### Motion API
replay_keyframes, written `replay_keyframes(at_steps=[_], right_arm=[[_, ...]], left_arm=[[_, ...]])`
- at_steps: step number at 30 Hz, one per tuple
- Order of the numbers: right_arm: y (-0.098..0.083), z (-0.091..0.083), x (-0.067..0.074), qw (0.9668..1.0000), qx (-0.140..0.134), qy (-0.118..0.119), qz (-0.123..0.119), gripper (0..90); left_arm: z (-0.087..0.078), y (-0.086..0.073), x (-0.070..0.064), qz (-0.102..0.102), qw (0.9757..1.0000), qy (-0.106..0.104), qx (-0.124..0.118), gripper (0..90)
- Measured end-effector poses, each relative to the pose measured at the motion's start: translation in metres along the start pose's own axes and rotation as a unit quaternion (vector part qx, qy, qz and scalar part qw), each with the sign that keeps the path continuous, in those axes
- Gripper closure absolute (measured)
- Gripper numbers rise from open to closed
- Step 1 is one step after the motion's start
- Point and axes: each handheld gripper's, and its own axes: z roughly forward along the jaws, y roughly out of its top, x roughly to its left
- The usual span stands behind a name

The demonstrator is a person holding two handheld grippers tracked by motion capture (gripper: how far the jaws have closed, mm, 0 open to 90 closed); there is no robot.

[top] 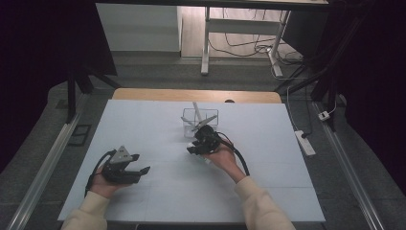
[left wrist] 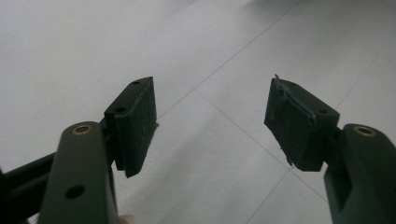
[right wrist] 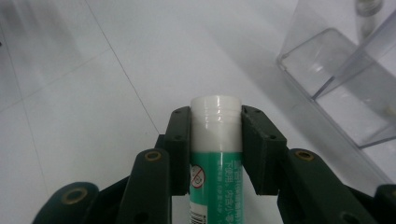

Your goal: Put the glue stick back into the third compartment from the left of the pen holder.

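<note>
A glue stick [right wrist: 215, 154] with a green label and a white cap end stands clamped between the jaws of my right gripper [right wrist: 215, 140], cap pointing away from me. In the high view the right gripper [top: 200, 143] hovers over the middle of the white table, just in front of a clear plastic box [top: 200, 120] that holds a few pen-like sticks. The same clear plastic box [right wrist: 345, 88] shows at the upper right of the right gripper view. My left gripper [top: 139, 164] sits at the front left, open, with only bare table between its jaws [left wrist: 210, 121].
The white board [top: 143, 129] covers a wooden table. Beyond its far edge stand a desk frame [top: 207, 43] and loose cables on the floor. A power strip [top: 305, 143] lies on the floor off the right edge. Metal rails run along both sides.
</note>
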Motion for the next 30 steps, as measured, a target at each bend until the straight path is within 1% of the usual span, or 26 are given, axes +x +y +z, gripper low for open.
replay_keyframes(at_steps=[7, 18, 25, 30], right_arm=[[-0.003, -0.011, -0.003, 0.9997, -0.023, -0.007, 0.008, 64.7], [-0.004, -0.027, -0.006, 0.9982, -0.056, -0.016, 0.011, 64.7], [-0.005, -0.037, -0.006, 0.9964, -0.081, -0.020, 0.011, 64.7], [-0.005, -0.044, -0.005, 0.9943, -0.104, -0.022, 0.012, 64.7]], left_arm=[[0.000, 0.000, 0.000, 0.000, 1.0000, 0.000, 0.000, 34.3], [0.000, 0.000, 0.000, 0.000, 1.0000, 0.001, 0.000, 34.3], [0.000, 0.000, 0.000, 0.000, 1.0000, 0.001, 0.000, 34.2], [0.000, 0.000, 0.000, 0.000, 1.0000, 0.001, -0.001, 34.3]])
